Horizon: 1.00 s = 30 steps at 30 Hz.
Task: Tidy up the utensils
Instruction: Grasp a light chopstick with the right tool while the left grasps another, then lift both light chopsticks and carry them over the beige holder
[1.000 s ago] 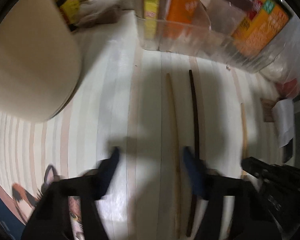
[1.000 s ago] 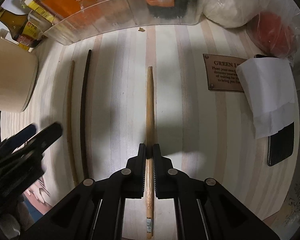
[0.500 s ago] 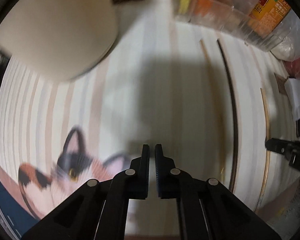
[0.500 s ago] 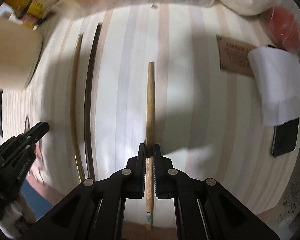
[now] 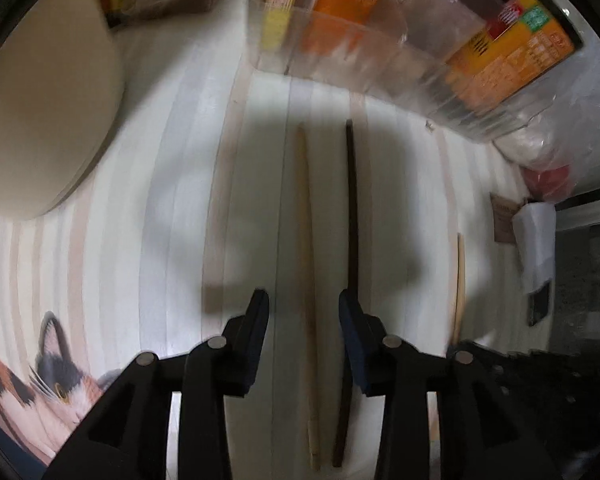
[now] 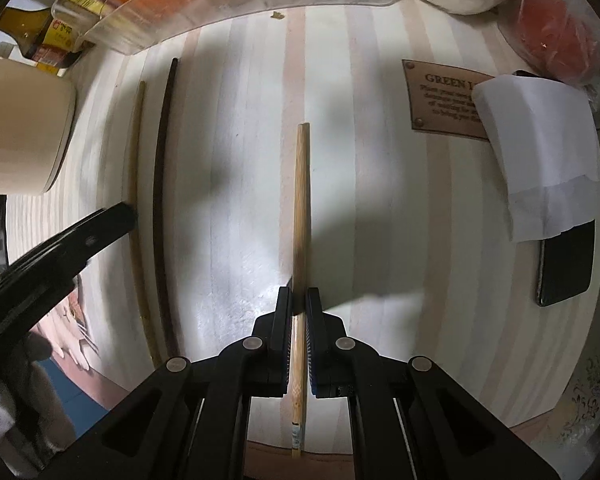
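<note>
Three chopsticks lie lengthwise on the striped wooden table. My left gripper (image 5: 303, 312) is open, its fingers either side of a pale wooden chopstick (image 5: 306, 240); a dark brown chopstick (image 5: 351, 232) lies just inside the right finger. Both show at the left in the right wrist view, pale chopstick (image 6: 134, 184) and dark chopstick (image 6: 161, 184), with the left gripper (image 6: 96, 232) beside them. My right gripper (image 6: 299, 304) is shut on a bamboo chopstick (image 6: 301, 200), which also shows at the right of the left wrist view (image 5: 461, 276).
A cream round container (image 5: 40, 112) stands at the left. A clear bin (image 5: 400, 52) of food packets lines the back. A brown plaque (image 6: 440, 100), white folded paper (image 6: 540, 152), a black phone (image 6: 566, 264) and bagged items (image 6: 556, 36) sit right. A cat-print mat (image 5: 52, 392) lies front left.
My left gripper swung back from the left over the two chopsticks and opened from shut. My right gripper stays shut on the bamboo chopstick.
</note>
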Each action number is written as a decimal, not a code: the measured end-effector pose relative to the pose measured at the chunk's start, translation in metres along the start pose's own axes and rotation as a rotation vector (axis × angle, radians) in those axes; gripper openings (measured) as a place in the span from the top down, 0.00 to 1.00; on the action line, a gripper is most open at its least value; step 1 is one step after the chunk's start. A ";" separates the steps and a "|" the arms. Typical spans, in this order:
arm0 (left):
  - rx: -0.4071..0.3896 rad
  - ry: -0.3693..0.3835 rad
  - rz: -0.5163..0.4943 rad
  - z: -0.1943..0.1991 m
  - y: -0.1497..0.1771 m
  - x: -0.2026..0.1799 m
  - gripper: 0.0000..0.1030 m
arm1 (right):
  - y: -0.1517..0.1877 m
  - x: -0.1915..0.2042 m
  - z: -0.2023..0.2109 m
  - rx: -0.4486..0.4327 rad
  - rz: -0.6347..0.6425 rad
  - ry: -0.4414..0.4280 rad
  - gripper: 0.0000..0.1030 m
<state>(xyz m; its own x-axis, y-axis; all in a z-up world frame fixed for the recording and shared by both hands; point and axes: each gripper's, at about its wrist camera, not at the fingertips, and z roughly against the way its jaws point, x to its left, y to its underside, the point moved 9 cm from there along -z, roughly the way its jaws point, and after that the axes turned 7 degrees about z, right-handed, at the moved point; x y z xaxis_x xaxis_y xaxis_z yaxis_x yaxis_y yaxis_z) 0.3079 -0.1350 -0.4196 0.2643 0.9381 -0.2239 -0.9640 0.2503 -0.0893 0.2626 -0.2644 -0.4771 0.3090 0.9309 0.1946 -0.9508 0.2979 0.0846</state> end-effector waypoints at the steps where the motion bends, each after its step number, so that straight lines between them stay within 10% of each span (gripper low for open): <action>1: -0.002 -0.037 -0.025 -0.002 -0.001 -0.001 0.71 | 0.000 0.000 0.000 -0.001 0.001 0.002 0.94; 6: -0.048 -0.142 -0.090 -0.003 -0.002 0.003 0.96 | 0.009 -0.002 0.001 -0.008 0.009 0.024 0.94; 17: 0.024 -0.205 0.003 0.024 0.074 0.098 0.96 | 0.015 0.031 -0.004 0.040 0.158 0.053 0.94; 30: -0.017 -0.242 -0.031 0.009 0.042 0.078 0.95 | 0.016 0.046 -0.021 0.148 0.223 0.098 0.93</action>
<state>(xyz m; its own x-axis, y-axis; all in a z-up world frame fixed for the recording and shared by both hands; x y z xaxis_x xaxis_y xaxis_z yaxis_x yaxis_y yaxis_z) 0.2876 -0.0492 -0.4320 0.2778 0.9605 0.0177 -0.9544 0.2780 -0.1092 0.2614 -0.2124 -0.4873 0.0819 0.9882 0.1294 -0.9796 0.0559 0.1930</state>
